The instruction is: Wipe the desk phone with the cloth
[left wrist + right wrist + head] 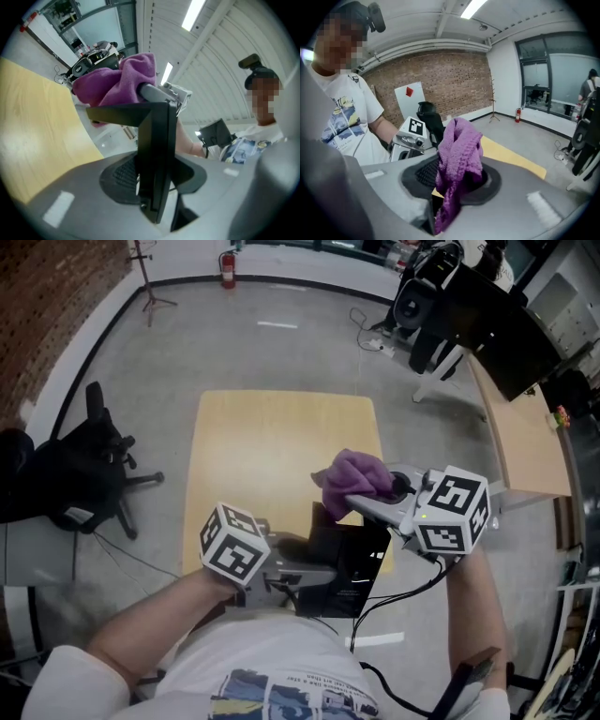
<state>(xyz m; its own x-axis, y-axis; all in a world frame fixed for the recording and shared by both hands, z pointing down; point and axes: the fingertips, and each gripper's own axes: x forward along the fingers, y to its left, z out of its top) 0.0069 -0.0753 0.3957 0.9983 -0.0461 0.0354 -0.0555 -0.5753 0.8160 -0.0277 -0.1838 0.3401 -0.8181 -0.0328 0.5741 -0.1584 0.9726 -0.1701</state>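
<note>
The black desk phone point(349, 554) sits at the near edge of the wooden table point(272, 437). My left gripper point(314, 573) is shut on it; in the left gripper view a thin black panel of the phone point(154, 150) stands upright between the jaws. My right gripper point(354, 504) is shut on the purple cloth point(354, 472), which bunches just beyond the phone's far top edge. From the left gripper the cloth point(117, 79) shows over the top of the panel. In the right gripper view the cloth point(459, 154) hangs from the jaws, with the left gripper's marker cube point(412, 127) behind it.
A black office chair point(84, 465) stands on the floor to the left of the table. Another desk point(525, 446) and dark equipment point(450, 306) are at the right and back right. A black cable point(403, 592) trails from the right gripper toward the person.
</note>
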